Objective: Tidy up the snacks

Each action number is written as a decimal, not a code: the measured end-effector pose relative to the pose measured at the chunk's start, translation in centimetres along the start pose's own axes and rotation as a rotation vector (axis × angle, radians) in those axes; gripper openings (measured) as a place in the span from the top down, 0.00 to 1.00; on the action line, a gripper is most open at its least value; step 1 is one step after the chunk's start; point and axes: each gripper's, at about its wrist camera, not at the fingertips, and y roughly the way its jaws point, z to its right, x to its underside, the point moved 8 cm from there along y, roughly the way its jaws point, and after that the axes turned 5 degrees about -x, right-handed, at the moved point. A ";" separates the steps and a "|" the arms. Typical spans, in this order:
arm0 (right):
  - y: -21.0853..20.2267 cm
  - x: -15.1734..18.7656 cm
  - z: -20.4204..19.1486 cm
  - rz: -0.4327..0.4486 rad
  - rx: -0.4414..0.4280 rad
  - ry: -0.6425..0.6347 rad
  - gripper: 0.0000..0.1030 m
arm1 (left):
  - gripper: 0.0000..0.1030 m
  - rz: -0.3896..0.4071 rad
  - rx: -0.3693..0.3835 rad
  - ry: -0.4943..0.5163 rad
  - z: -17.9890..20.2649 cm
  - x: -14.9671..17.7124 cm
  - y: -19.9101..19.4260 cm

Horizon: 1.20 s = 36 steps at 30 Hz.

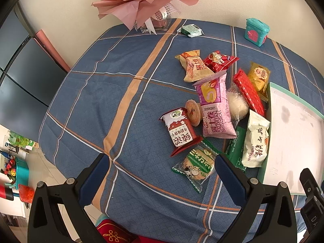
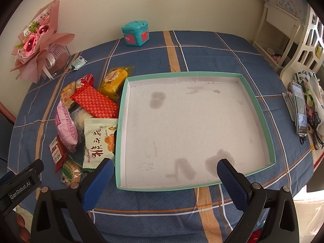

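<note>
A pile of wrapped snacks lies on the blue checked tablecloth (image 1: 125,105) just left of a shallow green-rimmed tray (image 2: 251,93) with a bare white floor. In the pile are a pink Swiss roll pack (image 1: 215,109), a red-and-white pack (image 1: 179,130), a green biscuit pack (image 1: 197,166), a white pack (image 1: 256,141), a red bar (image 1: 249,92) and a yellow pack (image 1: 259,77). My left gripper (image 1: 162,162) hangs open above the cloth, near the green biscuit pack. My right gripper (image 2: 165,167) is open over the tray's near edge. Both hold nothing.
A pink bouquet in a glass vase (image 1: 141,2) stands at the table's back left. A teal toy box (image 2: 136,32) sits at the back, and a small green packet (image 1: 191,30) lies apart near the vase. Phones and bags (image 2: 301,109) crowd the table's right edge.
</note>
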 end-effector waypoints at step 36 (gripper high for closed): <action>3.9 0.1 -8.8 -0.105 -0.207 -0.049 0.04 | 0.00 0.014 0.031 -0.079 -2.3 -1.7 3.4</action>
